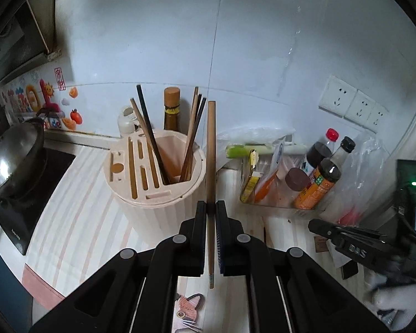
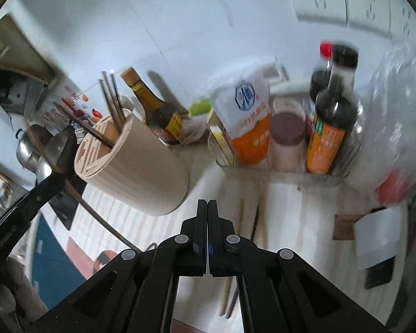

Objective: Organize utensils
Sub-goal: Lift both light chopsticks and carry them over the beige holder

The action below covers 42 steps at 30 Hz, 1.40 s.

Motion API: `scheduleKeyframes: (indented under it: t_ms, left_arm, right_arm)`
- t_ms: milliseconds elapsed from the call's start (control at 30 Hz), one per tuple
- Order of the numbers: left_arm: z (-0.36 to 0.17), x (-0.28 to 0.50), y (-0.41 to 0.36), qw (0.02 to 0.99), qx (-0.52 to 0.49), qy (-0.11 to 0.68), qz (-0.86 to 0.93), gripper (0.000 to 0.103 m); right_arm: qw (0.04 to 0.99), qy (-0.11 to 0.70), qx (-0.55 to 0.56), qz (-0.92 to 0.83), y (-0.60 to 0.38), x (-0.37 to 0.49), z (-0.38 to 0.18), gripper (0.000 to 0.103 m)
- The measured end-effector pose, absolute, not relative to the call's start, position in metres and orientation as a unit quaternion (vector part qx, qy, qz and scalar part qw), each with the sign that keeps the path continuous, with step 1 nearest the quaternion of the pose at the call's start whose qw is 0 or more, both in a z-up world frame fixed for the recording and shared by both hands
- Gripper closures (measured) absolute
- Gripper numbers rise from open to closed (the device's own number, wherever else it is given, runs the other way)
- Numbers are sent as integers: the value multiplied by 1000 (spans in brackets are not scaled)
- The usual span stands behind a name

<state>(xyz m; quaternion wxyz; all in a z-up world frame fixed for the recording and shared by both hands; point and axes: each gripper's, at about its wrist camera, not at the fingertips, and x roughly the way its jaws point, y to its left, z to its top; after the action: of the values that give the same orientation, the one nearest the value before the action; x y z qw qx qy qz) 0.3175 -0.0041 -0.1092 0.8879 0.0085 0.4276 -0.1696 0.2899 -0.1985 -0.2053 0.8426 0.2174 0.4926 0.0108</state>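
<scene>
My left gripper (image 1: 211, 204) is shut on a light wooden chopstick (image 1: 211, 144), which stands upright just right of the beige round utensil holder (image 1: 152, 177). Several dark and wooden chopsticks (image 1: 191, 138) lean in the holder's open pocket. In the right wrist view my right gripper (image 2: 207, 204) is shut, with nothing visible between its fingers. It hovers over loose chopsticks (image 2: 259, 222) lying on the striped counter. The holder (image 2: 141, 172) stands to its left. The left gripper (image 2: 61, 161) and its chopstick (image 2: 97, 216) show at the left edge. The right gripper (image 1: 314, 226) appears low right in the left wrist view.
A steel wok (image 1: 11, 161) sits on a black hob at the left. A brown sauce bottle (image 1: 171, 111) stands behind the holder. A clear bin (image 2: 274, 170) at the back right holds bottles, a jar and a salt bag. Paper (image 2: 377, 233) and a phone (image 2: 380, 272) lie at the right.
</scene>
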Motion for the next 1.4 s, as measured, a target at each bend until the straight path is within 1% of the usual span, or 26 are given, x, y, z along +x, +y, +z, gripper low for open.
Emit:
scheduleKeyframes:
  t_ms: [100,200,233,267,467,567,600,633,667,767,867,933,1067,1233,1400]
  left_arm:
    - [-121,315,-5,884,8,440,-158,99]
    - [-135,313,-6,880,16,451,-148,99]
    - [-140,313,-8,878,19,455,-146,99]
    - [-145,313,-12,878,27,457,-141,99]
    - [-172,314,-28,871,58,473,-120,99]
    - [-180,316,-33,869,68,477,-114,99]
    - [-182,316,-34,868,69,479,-112,99]
    - [-184,317,-34,867,70,481,-110,99]
    - [-186,318,-34,866,70,483,-109,99]
    - [-189,319,-33,865,65,487,-107,99]
    - [-186,317,-31,865,62,486,-107,99]
    - [-182,315,-29,865,57,486,-109,99]
    - [-167,310,-25,869,45,478,-118,99]
    - [-138,304,-20,879,31,457,-130,99]
    - [-94,304,-10,893,0,426,-143,99]
  right_arm:
    - [807,541,237,1,-211,300,-242,101]
    - [777,583,235,-27,-223,302,-283,90]
    - [771,592,232,-39,-227,303,-294,84]
    - [765,601,227,-41,-228,305,-304,82]
    - [729,657,189,-37,-215,320,-357,82]
    - [714,682,146,-53,-205,327,-376,83]
    - [704,696,127,-58,-201,329,-385,84]
    - [714,688,118,-62,-198,328,-384,94]
    - [715,688,104,-67,-196,328,-387,96]
    - [720,684,93,-68,-192,325,-386,97]
    - [735,664,124,-67,-200,309,-379,97]
    - [752,639,148,-64,-206,297,-363,97]
    - [791,582,181,-47,-209,273,-317,97]
    - [830,516,212,-16,-205,268,-258,97]
    - [858,452,243,14,-197,271,-203,97]
